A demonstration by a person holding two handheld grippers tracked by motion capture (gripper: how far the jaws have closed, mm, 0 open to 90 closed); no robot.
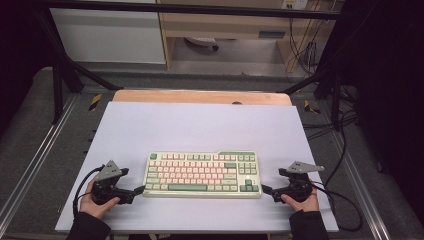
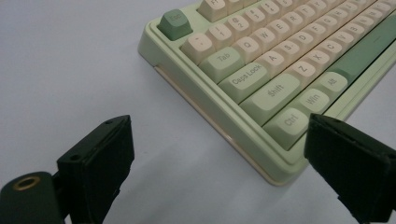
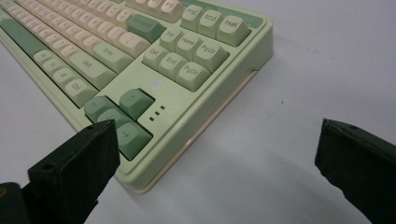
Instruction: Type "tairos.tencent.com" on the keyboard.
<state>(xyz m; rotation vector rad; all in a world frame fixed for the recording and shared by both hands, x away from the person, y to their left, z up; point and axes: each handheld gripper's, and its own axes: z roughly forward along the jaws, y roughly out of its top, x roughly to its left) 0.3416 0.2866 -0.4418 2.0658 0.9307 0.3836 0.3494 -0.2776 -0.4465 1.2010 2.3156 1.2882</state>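
The mechanical keyboard (image 1: 202,174) lies flat near the front middle of the white table mat (image 1: 200,125), its long side running across in front of me, pale green case with cream and green keycaps. I hold my left gripper (image 1: 138,190) at its front left corner and my right gripper (image 1: 266,189) at its front right corner — each one low over the mat, pointing inward at the keyboard's short ends.

In the left gripper view my two black jaws stand wide apart. The keyboard's front left corner (image 2: 275,175) sits between them, nearer the right-hand jaw, with the Ctrl key (image 2: 290,120) just above that jaw's tip. I cannot tell whether that jaw touches the case; the other jaw is clearly apart from it, over bare mat.

In the right gripper view my jaws are spread wide as well. The front right corner (image 3: 140,184) of the keyboard lies just beside the left-hand jaw, which overlaps the green arrow keys (image 3: 122,119) in this view — the other jaw is well apart, over bare mat. Neither gripper clamps anything.

My left hand (image 1: 97,202) and right hand (image 1: 302,200) wrap the gripper handles at the near edge of the mat
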